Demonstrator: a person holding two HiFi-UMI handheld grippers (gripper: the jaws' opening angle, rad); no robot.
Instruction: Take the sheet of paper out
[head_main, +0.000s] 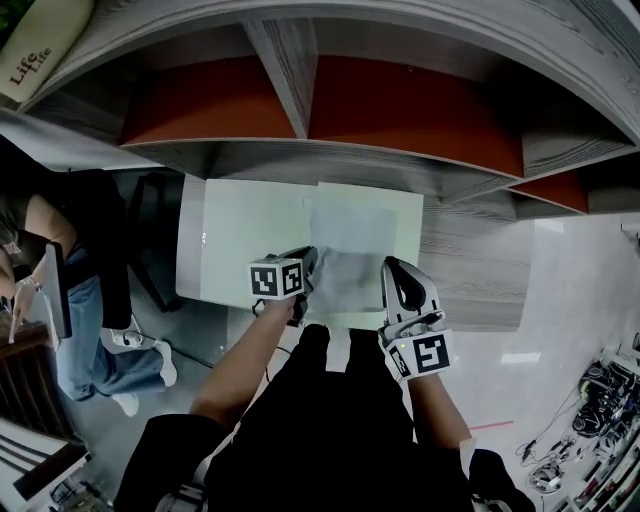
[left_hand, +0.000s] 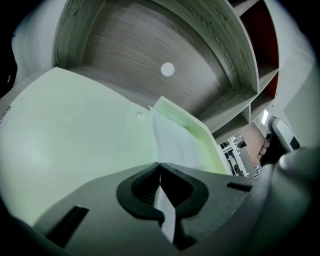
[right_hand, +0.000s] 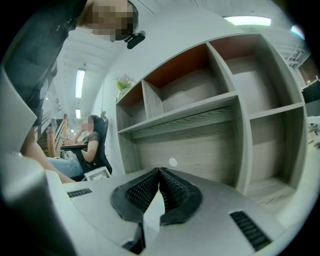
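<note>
A pale green folder (head_main: 250, 230) lies open on the wooden desk (head_main: 470, 270) under the shelves. On its right half lies a white sheet of paper (head_main: 350, 235), whose near part bulges up between my two grippers. My left gripper (head_main: 305, 270) is at the sheet's near left edge. In the left gripper view the jaws (left_hand: 159, 172) are shut on the sheet (left_hand: 172, 140), which runs from them across the folder (left_hand: 75, 140). My right gripper (head_main: 392, 275) is at the sheet's near right edge. It (right_hand: 159, 180) points almost level at the shelves, shut with a white slip of paper (right_hand: 150, 215) between the pads.
A shelf unit (head_main: 300, 90) with red-backed compartments overhangs the desk's far side; its open bays (right_hand: 200, 110) fill the right gripper view. A round white cap (left_hand: 167, 69) sits in the back panel. A person sits in a chair (head_main: 60, 300) to the left. Cables lie on the floor at right (head_main: 600, 400).
</note>
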